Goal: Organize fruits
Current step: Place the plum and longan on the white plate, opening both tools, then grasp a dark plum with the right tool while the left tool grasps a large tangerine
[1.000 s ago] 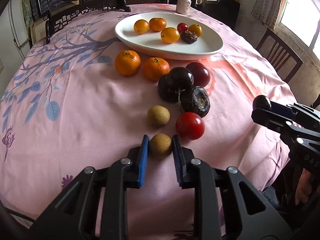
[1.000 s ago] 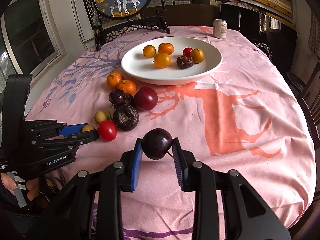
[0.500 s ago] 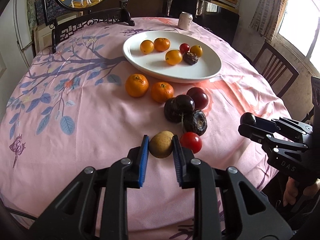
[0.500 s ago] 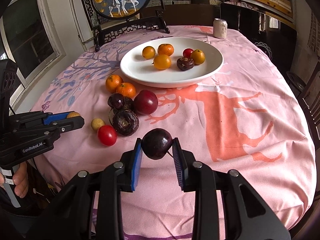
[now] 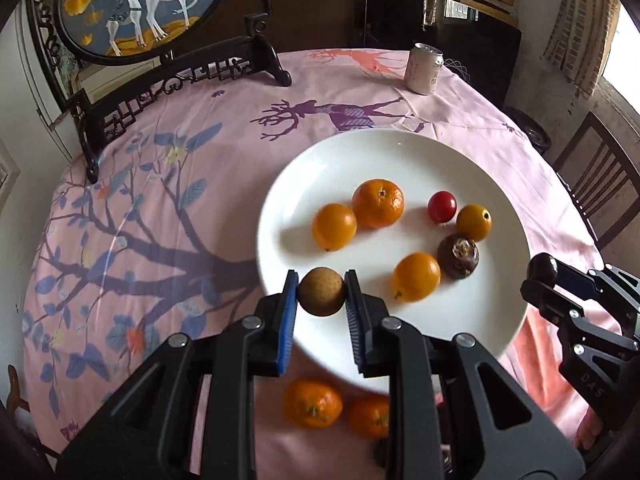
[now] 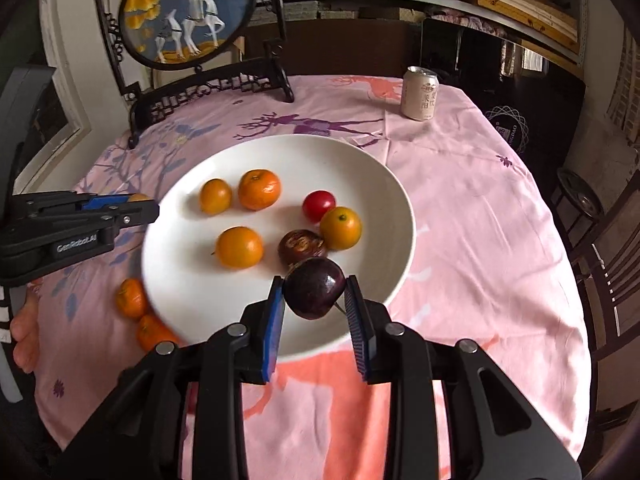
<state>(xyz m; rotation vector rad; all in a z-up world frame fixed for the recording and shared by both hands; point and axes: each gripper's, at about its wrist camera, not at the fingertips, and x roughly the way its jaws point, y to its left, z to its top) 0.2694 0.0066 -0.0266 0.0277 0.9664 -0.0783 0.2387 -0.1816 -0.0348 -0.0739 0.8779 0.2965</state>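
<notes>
- I am gripping a brown round fruit (image 5: 321,291) in my left gripper (image 5: 321,294); both blue pads are pressing on its sides, and it is hanging over the white plate (image 5: 360,152) at about the plate's 7 o'clock edge in the left wrist view.
- I am holding a dark purple fruit (image 6: 314,288) clamped between the pads of my right gripper (image 6: 315,292), over the plate's rim at about 5 o'clock in the right wrist view.
- Six fruits are lying on the plate: a mandarin (image 5: 378,203), three smaller orange fruits (image 5: 334,226), a red tomato (image 5: 441,207) and a dark wrinkled fruit (image 5: 458,255) just beside the 3 o'clock orange one.
- Two more mandarins (image 5: 313,403) are sitting on the bench (image 5: 160,216), just off the plate's near edge, partly hidden behind my left gripper.
- A drink can (image 5: 424,68) is standing upright at the bench's 1 o'clock end, well apart from the plate.
- A round deer picture on a dark carved stand (image 5: 132,4) is standing at the bench's 11 o'clock edge.
</notes>
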